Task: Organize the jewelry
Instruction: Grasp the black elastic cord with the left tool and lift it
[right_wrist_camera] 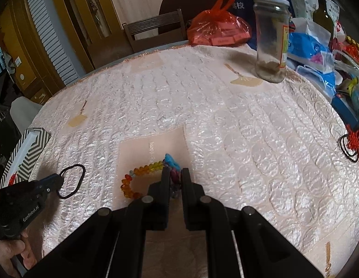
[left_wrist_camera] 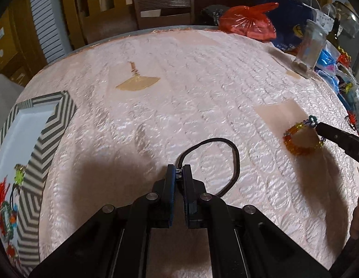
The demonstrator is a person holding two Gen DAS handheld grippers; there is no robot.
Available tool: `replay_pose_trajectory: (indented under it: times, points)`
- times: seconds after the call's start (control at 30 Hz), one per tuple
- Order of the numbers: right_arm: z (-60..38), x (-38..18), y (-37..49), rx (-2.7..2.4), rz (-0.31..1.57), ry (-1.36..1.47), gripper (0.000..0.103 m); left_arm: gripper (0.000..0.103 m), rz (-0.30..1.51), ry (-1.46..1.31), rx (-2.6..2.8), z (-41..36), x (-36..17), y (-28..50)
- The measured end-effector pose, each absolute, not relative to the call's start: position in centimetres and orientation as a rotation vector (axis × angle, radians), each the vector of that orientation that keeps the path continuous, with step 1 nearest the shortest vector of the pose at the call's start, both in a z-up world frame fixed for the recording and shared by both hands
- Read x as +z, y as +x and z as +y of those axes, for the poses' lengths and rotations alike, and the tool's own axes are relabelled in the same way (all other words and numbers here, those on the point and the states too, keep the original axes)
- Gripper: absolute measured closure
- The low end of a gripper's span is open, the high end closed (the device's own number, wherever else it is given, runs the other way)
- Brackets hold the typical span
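My left gripper is shut on the small clasp of a black cord loop, which lies on the pink tablecloth ahead of it. The right wrist view shows that gripper at the left, pinching the cord loop. A bracelet of orange, yellow and red beads rests on a smooth patch of the cloth. My right gripper is shut on its blue and purple end. From the left wrist, the right gripper and the bead bracelet appear at the right. An open zigzag-striped box at the left holds several colourful pieces.
A glass jar stands at the back right by a red plastic bag and a pile of packets. A red knot ornament lies near the right edge. A wooden chair stands behind the table. A hand grips the left tool.
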State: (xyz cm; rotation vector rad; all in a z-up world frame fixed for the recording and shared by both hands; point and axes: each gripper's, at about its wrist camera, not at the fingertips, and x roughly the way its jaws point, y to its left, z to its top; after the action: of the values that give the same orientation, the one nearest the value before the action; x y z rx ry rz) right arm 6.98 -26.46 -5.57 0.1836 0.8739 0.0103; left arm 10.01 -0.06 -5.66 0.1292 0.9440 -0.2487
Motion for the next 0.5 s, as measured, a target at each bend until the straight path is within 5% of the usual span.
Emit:
replay_pose_trajectory:
  times: [0.5]
  points:
    - [-25.0, -5.4, 6.7, 0.011, 0.869, 0.120, 0.094, 0.080, 0.936, 0.105, -0.209, 0.4, -5.8, 9.2]
